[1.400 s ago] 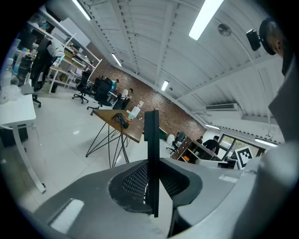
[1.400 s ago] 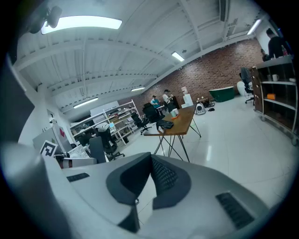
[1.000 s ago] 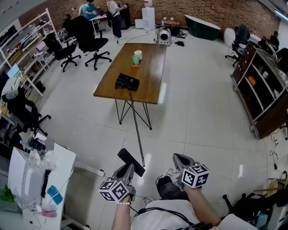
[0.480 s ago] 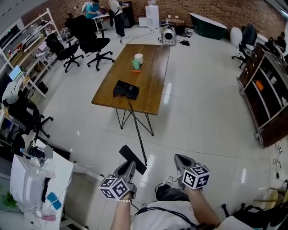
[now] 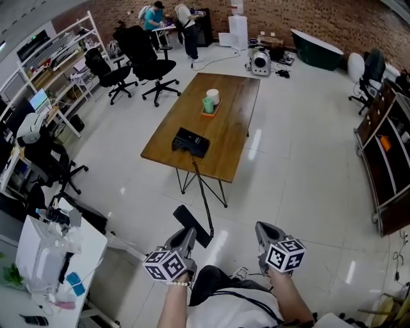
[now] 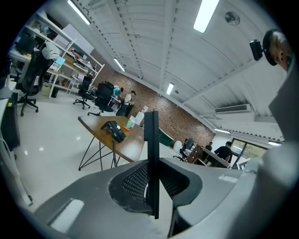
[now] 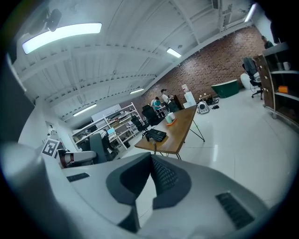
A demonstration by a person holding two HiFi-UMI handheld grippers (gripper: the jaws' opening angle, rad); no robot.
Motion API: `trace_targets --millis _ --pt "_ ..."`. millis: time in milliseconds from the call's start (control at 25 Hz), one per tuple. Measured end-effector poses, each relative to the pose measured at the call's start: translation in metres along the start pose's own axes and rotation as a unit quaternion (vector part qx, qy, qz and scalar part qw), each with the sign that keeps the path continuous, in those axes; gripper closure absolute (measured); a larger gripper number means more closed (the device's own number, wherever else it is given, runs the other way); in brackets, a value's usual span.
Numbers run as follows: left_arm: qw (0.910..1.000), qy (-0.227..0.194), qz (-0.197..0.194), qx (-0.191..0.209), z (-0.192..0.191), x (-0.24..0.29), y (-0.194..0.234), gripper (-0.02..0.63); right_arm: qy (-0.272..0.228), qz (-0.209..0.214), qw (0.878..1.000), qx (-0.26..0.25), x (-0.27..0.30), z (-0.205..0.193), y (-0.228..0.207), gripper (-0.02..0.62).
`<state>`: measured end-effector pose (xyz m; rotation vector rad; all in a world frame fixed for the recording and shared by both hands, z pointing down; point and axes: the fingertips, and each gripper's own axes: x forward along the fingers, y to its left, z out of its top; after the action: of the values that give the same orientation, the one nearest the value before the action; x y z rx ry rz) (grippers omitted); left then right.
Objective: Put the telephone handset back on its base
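A wide workshop with a pale tiled floor (image 5: 301, 173) and a brick wall (image 5: 333, 19) at the far end holds one long wooden table (image 5: 232, 138), well ahead of the person. On it sits the single telephone base (image 5: 191, 142), near the close end. Farther up the table, two cups (image 5: 210, 101), one green and one white, stand on one small orange tray. There is one handset (image 5: 192, 225), a flat black bar. It is clamped edge-on between the jaws of the left gripper (image 5: 184, 237), low over the floor and well apart from the base. One coiled cord (image 5: 204, 192) stretches from the handset up to the table. The right gripper (image 5: 264, 232) hangs beside it, its jaws closed together on nothing. The handset is probably light, rigid and smooth plastic, so it could twist in a thin grip. A hold across the middle of its length looks safest. The springy cord will likely tug as it slackens or catches on the table edge, so the carry needs a firm squeeze.
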<state>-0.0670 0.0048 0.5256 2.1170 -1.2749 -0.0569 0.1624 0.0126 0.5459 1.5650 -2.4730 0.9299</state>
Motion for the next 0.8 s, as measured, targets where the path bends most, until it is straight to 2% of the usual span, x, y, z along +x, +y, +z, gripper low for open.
trace_targets --millis 240,520,800 --pt "0.9999 -0.01 0.009 -0.01 0.011 0.023 0.014 0.538 0.019 0.009 1.0 -0.006 0.02 0.002 -0.011 0.584" --pt "0.9993 -0.013 0.012 -0.034 0.028 0.069 0.04 0.538 0.028 0.02 0.999 -0.016 0.06 0.026 -0.022 0.584" --pt "0.998 -0.021 0.021 -0.056 0.067 0.121 0.081 0.538 0.044 0.025 0.998 -0.039 0.115 0.061 -0.032 0.584"
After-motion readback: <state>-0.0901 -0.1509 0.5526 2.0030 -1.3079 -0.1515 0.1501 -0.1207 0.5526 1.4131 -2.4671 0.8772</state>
